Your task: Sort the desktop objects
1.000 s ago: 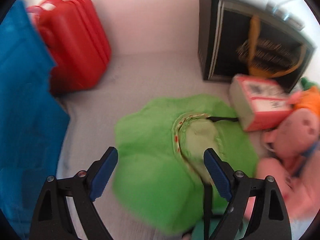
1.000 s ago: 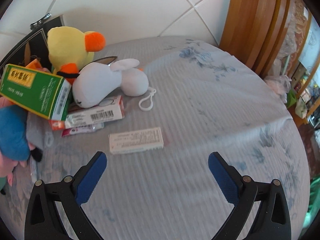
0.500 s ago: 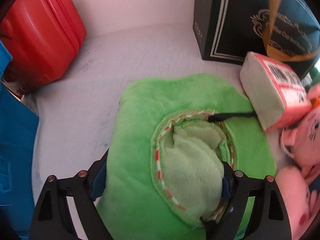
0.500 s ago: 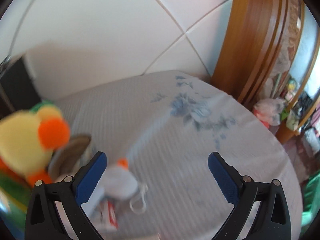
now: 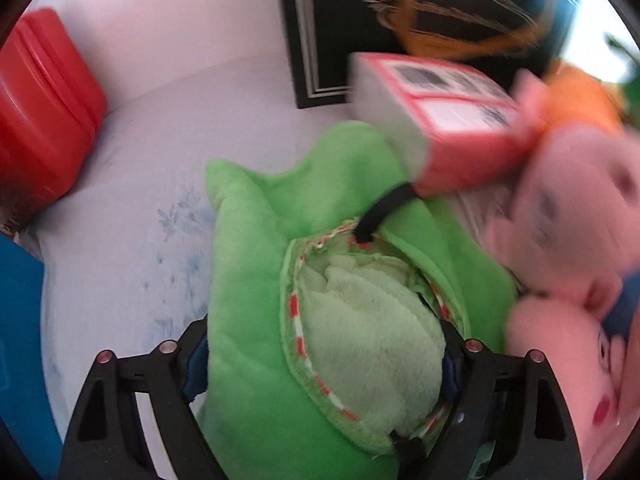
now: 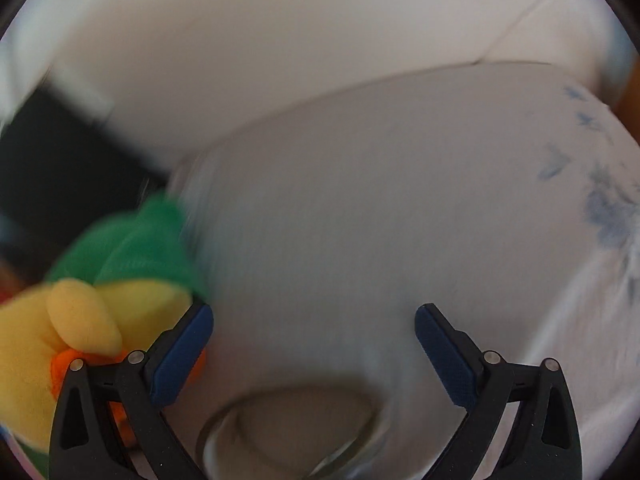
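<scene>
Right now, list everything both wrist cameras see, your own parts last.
green plush item: one, bright green with a paler middle, between the left fingers.
pink box: one, pink and white, leaning over the green plush's far edge.
pink plush toys: apparently two, pink, right of the green plush.
red case: one, red, far left.
dark gift box: one, black with gold print, at the back.
tablecloth: one, pale with blue flowers.
yellow plush duck: one, yellow and orange, beside the right gripper.
left gripper: black, blue pads, closing around the green plush.
right gripper: open, empty.
</scene>
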Motion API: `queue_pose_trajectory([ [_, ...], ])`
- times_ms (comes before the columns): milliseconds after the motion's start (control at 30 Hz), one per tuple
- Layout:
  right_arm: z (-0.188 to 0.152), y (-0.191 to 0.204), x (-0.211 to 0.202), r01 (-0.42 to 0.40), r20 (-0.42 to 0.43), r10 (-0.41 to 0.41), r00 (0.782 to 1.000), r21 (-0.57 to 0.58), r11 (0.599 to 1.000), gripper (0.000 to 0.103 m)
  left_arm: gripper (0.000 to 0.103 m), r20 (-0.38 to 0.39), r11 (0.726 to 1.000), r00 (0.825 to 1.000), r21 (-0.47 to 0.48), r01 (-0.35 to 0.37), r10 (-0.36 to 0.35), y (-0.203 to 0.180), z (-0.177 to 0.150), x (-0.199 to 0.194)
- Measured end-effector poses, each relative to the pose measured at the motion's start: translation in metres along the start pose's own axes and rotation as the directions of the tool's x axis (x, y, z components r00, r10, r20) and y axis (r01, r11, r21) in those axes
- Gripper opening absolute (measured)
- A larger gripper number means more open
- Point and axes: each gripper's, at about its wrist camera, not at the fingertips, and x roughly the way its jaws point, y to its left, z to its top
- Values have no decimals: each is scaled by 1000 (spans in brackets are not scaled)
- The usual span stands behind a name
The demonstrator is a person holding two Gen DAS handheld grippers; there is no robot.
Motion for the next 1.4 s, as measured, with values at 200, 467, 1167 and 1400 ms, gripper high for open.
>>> queue_pose_trajectory([
  [200,-108,81,-15,105,5,-106,994,-200,974,101,80,-18,999,999,-20,33,-33,-3,-37,-19],
  [467,-223,155,-46,-88,-64,73,995,-283,955,101,80,-70,994,994,64,85,-80,-13,-105,-60],
  [1167,-23,20,-160,246,294,-245,924,36,969,103,81,149,992,984,-95,-83,97,-3,100,-42],
  [1400,47,-25,-69,292,165,-319,933,166,942,103,81,48,976,997,-216,-41,52,10,125,39],
])
